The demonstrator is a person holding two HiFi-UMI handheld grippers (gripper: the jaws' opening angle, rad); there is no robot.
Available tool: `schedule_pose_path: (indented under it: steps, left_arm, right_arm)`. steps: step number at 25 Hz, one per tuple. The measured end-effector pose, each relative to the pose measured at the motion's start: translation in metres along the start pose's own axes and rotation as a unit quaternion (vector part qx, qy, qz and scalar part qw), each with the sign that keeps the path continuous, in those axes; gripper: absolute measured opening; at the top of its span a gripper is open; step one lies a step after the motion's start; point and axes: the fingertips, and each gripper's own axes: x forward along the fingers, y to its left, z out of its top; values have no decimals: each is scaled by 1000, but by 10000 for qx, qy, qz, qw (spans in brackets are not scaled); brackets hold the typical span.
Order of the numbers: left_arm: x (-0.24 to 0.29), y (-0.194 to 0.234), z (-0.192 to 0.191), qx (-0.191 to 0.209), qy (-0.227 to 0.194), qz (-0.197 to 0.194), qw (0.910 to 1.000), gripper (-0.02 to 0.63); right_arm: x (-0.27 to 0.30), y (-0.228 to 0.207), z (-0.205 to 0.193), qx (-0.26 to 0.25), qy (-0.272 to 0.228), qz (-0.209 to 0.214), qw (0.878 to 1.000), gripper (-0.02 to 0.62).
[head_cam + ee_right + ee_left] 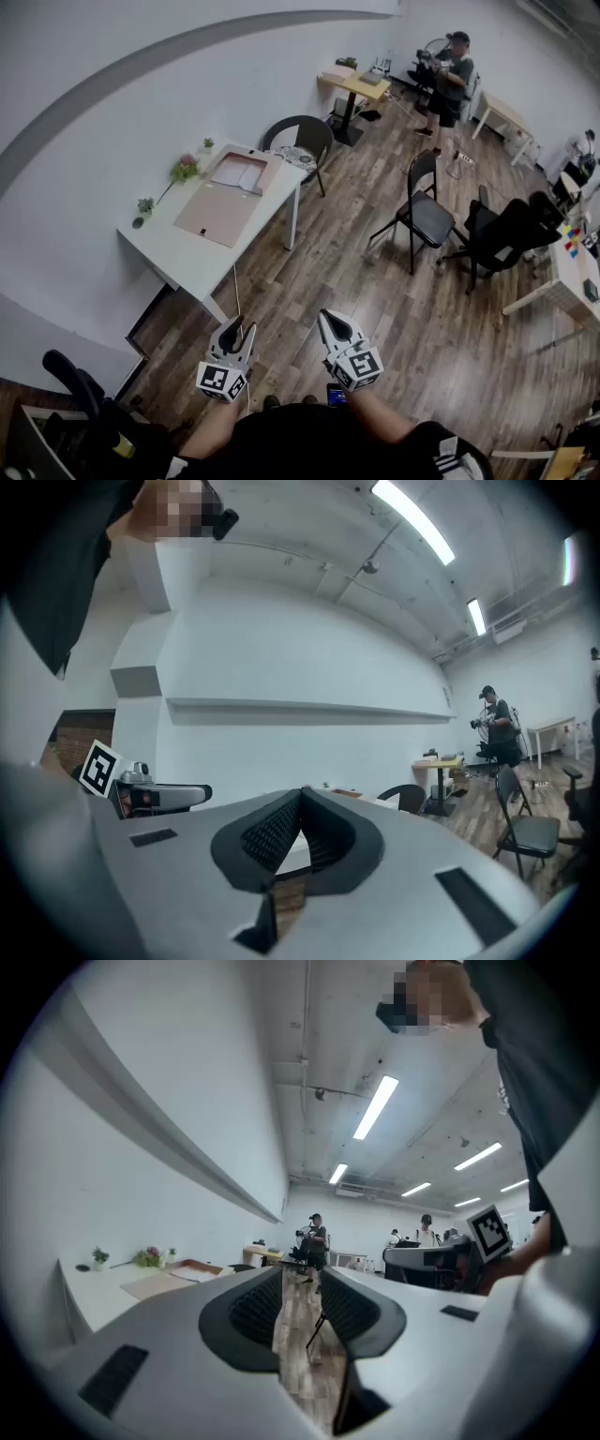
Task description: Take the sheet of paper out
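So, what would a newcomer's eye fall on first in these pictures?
Probably the left tongs, open, and the right tongs, shut, both empty, low in the head view. Beyond them stands a white table against the wall, with a flat brown folder lying on it. A black folding chair stands mid-floor.

Wood-plank floor (375,309) with slight sheen; smooth matt white table (187,258); matt brown cardboard folder (217,214).

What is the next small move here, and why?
Probably walk toward the white table: the brown folder lies on it, and both the left gripper and the right gripper hang over the wooden floor, far short of it.
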Motion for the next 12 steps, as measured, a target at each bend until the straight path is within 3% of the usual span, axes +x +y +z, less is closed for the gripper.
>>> schedule_pose_path:
  steps: [5, 12]
  left_arm:
    - [-5, -18, 23, -156, -251, 1, 9996, 112]
    - [-8, -32, 21, -99, -188, -51, 9998, 112]
  right_arm:
    - [-19, -7, 24, -375, -220, -85, 9990, 11]
    - [-44, -7, 16, -372, -260, -125, 9989, 11]
